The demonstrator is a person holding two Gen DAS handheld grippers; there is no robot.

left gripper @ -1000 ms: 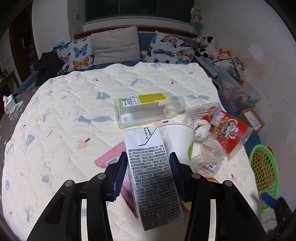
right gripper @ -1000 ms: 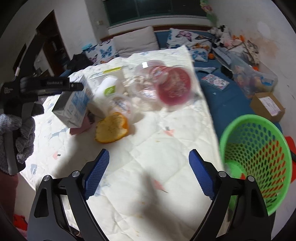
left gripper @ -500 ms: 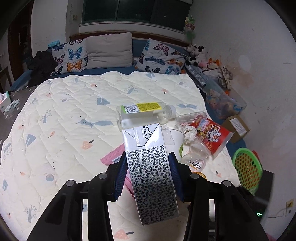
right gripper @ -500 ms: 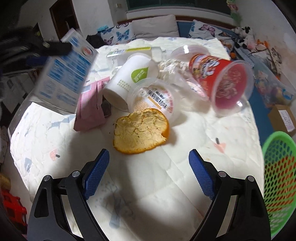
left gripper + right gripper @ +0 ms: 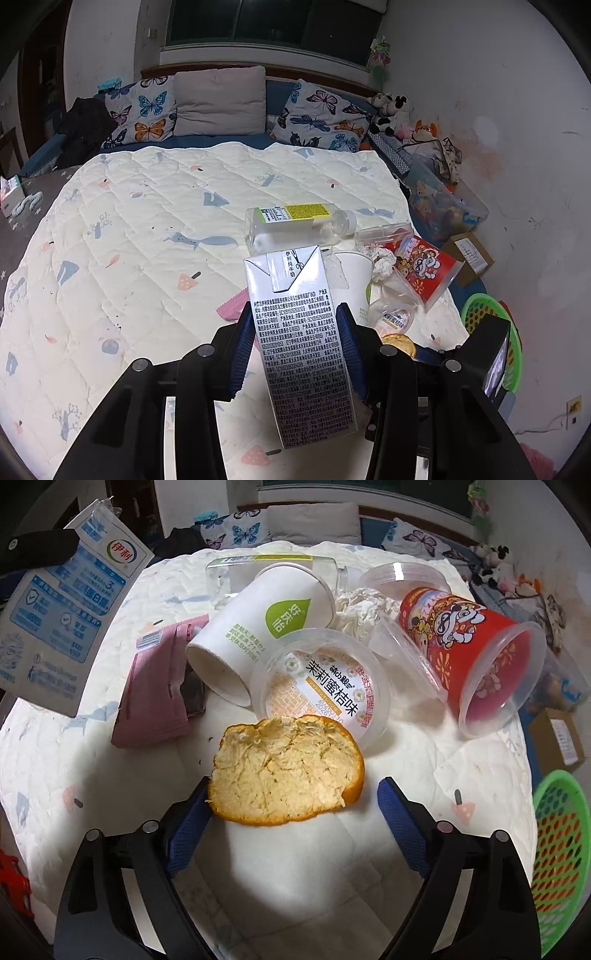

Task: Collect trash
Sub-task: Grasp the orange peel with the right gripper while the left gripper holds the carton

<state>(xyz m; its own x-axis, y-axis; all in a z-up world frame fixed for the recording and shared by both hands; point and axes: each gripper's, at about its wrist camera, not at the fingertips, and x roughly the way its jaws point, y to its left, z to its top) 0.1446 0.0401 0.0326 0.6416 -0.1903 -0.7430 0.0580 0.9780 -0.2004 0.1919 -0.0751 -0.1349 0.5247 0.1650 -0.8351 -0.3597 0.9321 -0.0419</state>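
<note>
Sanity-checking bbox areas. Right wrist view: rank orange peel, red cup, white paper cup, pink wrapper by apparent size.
1. orange peel, nearest the camera, so inflated
2. red cup and white paper cup, too close to rank
3. pink wrapper

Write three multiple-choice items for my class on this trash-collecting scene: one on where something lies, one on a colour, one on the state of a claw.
1. Where does the orange peel lie?
A. Between the open fingers of the right claw
B. Inside the basket
C. On the pillows

2. What colour is the basket beside the bed?
A. Blue
B. Green
C. Black

3. What is the state of the left claw?
A. Open and empty
B. Shut on the clear bottle
C. Shut on the milk carton

Answers:
1 A, the peel sits on the quilt with a blue pad on either side.
2 B, its mesh wall is bright green.
3 C, both pads press the carton's sides and it hangs above the quilt.
</note>
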